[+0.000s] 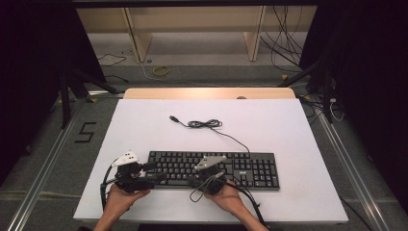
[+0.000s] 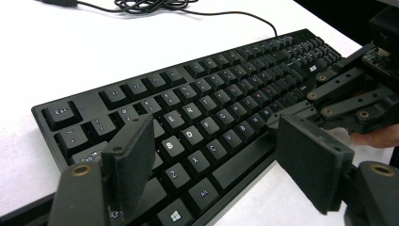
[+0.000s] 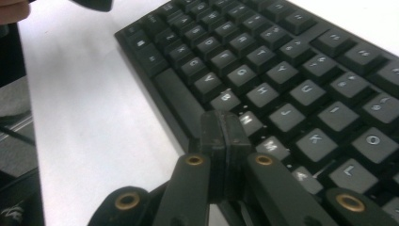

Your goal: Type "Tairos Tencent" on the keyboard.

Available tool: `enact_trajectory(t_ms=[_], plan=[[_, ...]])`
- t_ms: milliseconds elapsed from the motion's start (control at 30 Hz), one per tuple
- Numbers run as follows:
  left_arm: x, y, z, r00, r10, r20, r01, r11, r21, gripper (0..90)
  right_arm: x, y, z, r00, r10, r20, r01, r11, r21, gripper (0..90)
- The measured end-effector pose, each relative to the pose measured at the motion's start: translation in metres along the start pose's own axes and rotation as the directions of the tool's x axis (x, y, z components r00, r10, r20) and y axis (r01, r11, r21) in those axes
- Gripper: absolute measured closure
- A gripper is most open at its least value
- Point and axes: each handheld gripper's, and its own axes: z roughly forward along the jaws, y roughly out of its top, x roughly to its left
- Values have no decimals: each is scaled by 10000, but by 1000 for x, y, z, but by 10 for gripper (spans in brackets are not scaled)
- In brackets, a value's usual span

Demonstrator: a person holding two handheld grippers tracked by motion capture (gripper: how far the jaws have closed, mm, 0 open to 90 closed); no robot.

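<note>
— Your right gripper [image 3: 225, 123] is clenched empty, tips over the N key; the left gripper [image 2: 221, 160] gapes above the keyboard's [image 1: 211, 168] left end.

— Where's the keyboard?

— Near table [image 1: 144, 120] edge. Probably stiff, light plastic; grip its ends. Legends read Esc, Alt.

Two forearms enter from the surface's near edge, each hand gripping a hand-held gripper. The left hand-held gripper [image 1: 146, 168] sits toward the near left corner, its jaws spread wide with nothing between them. The right hand-held gripper [image 3: 224, 132], near the middle of that edge, points forward with its pads pressed together.
</note>
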Motion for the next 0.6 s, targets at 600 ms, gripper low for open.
enact_trajectory(t_ms=[600], plan=[[3, -1, 0, 10000, -45, -61, 45, 10000, -1, 289, -3, 5, -14, 9999, 124, -104, -130, 9982, -584, 869]])
